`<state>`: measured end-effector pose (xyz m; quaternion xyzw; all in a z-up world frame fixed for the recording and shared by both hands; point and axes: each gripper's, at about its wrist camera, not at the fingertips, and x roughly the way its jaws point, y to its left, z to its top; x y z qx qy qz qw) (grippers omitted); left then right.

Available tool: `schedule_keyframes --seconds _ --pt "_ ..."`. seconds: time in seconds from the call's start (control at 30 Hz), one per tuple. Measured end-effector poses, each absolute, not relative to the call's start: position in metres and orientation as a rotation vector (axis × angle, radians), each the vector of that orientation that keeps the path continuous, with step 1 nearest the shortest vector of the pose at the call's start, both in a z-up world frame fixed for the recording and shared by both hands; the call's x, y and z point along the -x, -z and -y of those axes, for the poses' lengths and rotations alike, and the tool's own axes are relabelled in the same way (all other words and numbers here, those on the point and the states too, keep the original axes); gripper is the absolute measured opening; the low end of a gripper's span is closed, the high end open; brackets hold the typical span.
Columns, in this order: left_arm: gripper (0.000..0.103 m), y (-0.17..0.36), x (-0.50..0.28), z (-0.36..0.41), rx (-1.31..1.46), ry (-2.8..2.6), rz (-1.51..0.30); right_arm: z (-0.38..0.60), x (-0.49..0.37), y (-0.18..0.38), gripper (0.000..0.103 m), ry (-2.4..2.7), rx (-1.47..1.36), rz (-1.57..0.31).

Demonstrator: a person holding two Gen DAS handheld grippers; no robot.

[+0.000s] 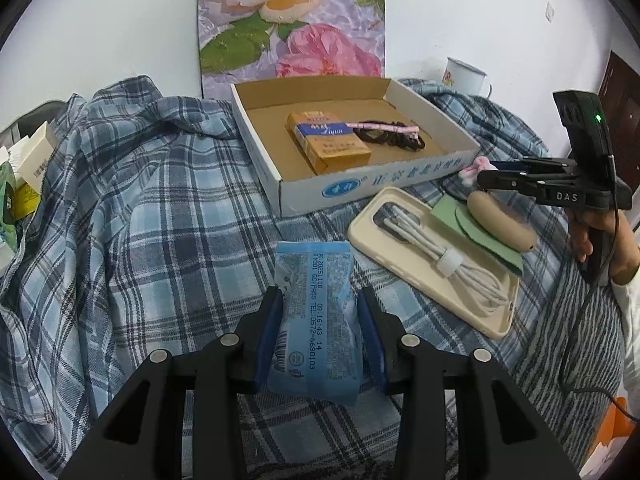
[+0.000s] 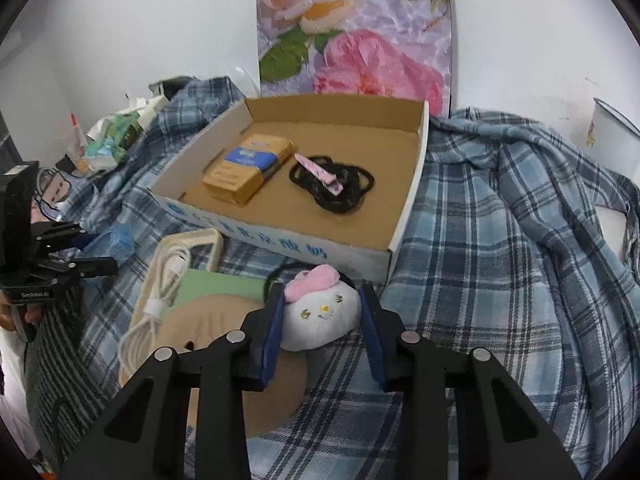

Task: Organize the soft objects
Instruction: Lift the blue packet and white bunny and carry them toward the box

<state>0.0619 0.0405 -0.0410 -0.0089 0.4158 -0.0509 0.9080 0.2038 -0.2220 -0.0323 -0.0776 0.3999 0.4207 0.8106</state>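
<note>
While the left gripper (image 1: 320, 336) pinches the blue tissue pack (image 1: 314, 320) lengthwise above the plaid cloth (image 1: 152, 240), the right gripper (image 2: 322, 328) brackets the white plush toy (image 2: 320, 312), pads touching its sides, cardboard tray (image 2: 408, 196) straight ahead.

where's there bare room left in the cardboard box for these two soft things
The box floor is bare along the back wall and on the right, beyond the black hair ties. The front left is crowded by the yellow pack, with the pink clip lying across the ties. Outside, the plaid cloth right of the box is free.
</note>
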Motion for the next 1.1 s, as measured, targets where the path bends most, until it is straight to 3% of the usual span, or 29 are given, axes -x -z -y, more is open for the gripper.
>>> schedule_keyframes --seconds 1.1 --pt "0.041 -0.01 -0.043 -0.038 0.02 0.037 -0.616 0.247 -0.177 -0.023 0.036 -0.997 0.065 -0.551"
